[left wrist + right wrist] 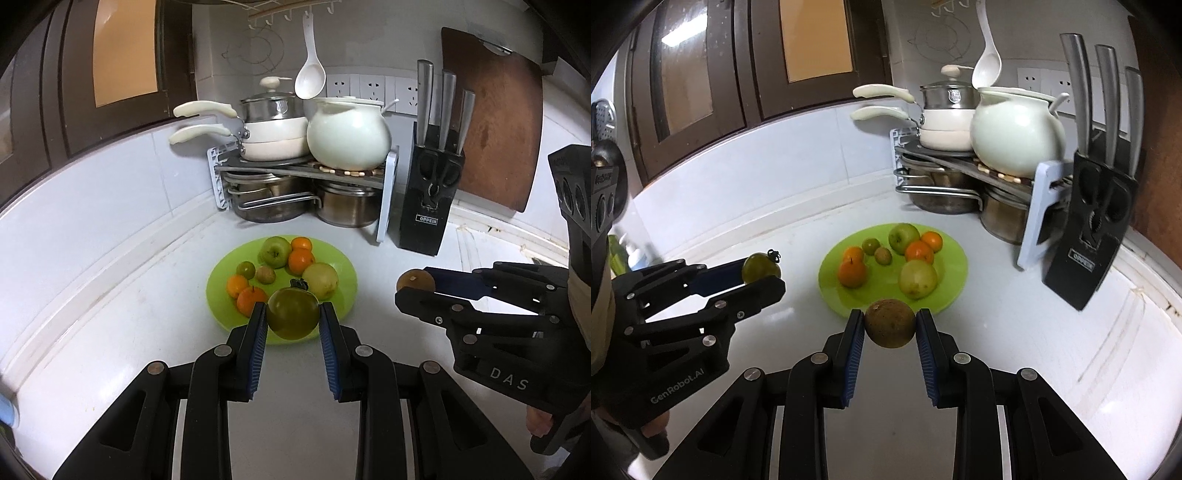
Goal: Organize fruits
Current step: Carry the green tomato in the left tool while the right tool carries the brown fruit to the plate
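Where legible, knife block label reads OPPEIN

plate w/ fruit ctr counter | pot rack behind | knife block right of rack

The white bench ran into a tiled corner. A lime-green plate lay flat on it near the middle, loaded with fruit. Behind the plate, in the corner, stood a small rack on the bench, with two steel pots sitting on the bench under its shelf. Just beside the rack stood a black knife block. Behind the block a brown cutting board stood on edge on the bench, leaning against the wall.
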A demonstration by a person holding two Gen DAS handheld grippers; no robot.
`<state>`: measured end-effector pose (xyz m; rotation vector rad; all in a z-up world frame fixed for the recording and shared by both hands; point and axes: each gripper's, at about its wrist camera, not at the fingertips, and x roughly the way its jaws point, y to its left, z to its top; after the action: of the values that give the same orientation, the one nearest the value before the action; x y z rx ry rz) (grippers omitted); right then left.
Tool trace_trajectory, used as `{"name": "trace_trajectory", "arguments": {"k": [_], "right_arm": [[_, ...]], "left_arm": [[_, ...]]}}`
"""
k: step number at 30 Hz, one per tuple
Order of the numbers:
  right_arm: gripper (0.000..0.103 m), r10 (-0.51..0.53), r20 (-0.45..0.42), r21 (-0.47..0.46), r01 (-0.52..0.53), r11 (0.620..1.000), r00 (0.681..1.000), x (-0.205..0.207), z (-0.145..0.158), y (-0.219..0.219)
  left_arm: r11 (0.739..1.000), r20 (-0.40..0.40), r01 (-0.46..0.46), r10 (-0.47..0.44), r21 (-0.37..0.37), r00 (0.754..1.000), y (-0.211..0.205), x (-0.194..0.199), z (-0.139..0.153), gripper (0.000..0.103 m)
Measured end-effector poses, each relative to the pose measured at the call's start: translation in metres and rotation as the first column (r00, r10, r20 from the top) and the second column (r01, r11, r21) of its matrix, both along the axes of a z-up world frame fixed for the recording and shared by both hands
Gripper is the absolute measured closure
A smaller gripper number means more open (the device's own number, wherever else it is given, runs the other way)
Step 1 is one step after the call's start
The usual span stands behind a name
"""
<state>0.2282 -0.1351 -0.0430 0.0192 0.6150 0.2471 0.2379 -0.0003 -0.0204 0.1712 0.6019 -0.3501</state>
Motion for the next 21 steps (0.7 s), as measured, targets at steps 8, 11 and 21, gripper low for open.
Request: {"name": "trace_trajectory", "arguments": {"k": [8,11,21], "right_arm": [[0.073,-0.005,-0.006,0.002,0.005,1.0,1.0,0.03,0.002,0.003],[0.073,0.003,-0.005,-0.002,-0.003,1.0,1.0,0.042,0.004,0.005],[0.073,0.018,0.022,-0.023,-0.018,1.0,1.0,0.072,0.011,0.011]], "left_arm": [[1.0,0.002,0.011,-0.011,-0.004,1.0,-0.002,0.03,0.002,0.074],[1.0,0.005,0.007,-0.007,-0.005,1.0,-0.002,0.041,0.003,0.074],[1.0,0.004,0.003,-0.003,0.002,1.0,-0.002,0.073,0.004,0.074]]}}
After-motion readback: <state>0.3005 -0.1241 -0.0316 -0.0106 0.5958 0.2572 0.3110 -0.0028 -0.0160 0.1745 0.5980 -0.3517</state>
